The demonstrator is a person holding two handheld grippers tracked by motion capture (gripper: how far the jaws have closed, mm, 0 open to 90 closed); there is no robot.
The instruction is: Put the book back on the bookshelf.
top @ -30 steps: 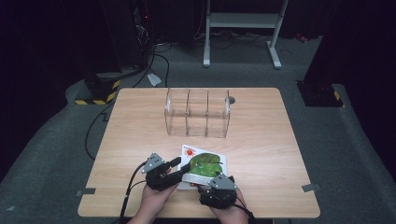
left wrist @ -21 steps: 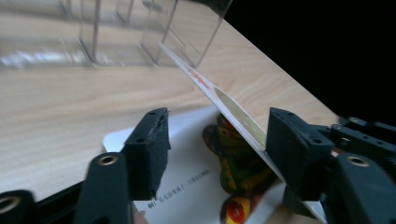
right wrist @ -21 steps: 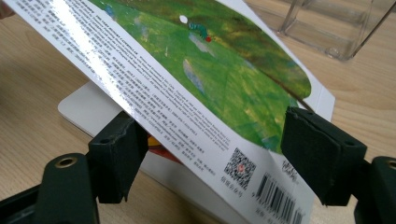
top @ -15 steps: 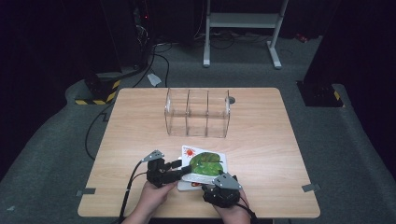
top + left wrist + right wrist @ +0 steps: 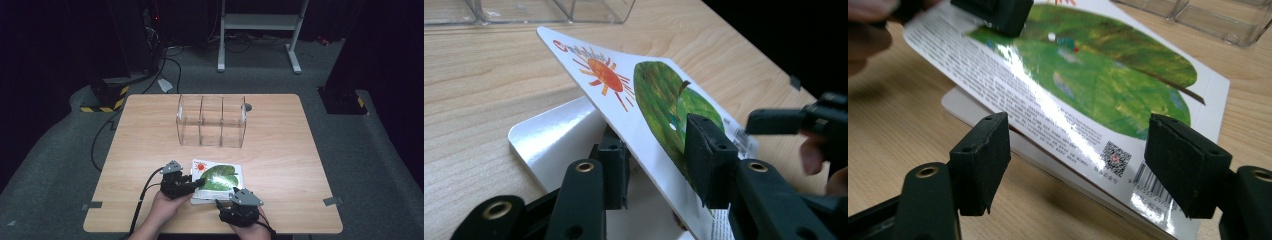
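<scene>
A board book (image 5: 218,177) with a green leaf and an orange sun on its cover lies near the table's front edge. My left gripper (image 5: 196,183) is shut on the cover's left edge. In the left gripper view the cover (image 5: 649,95) is lifted and tilted above a white page (image 5: 549,132), with one jaw under it and one on top, my left gripper (image 5: 659,160) clamping it. My right gripper (image 5: 226,205) is open just in front of the book. In the right gripper view it (image 5: 1083,165) stands wide open before the barcode edge of the book (image 5: 1098,75), holding nothing.
A clear three-compartment organizer (image 5: 211,121) stands at the table's middle, behind the book. A small grey disc (image 5: 248,106) lies by its right rear corner. Tape tabs (image 5: 332,201) mark the front edges of the wooden table (image 5: 300,150). A black cable (image 5: 142,192) trails from the left gripper.
My right gripper has drawn back a little toward the front edge, off the book. The left gripper stays on the cover, almost unmoved.
</scene>
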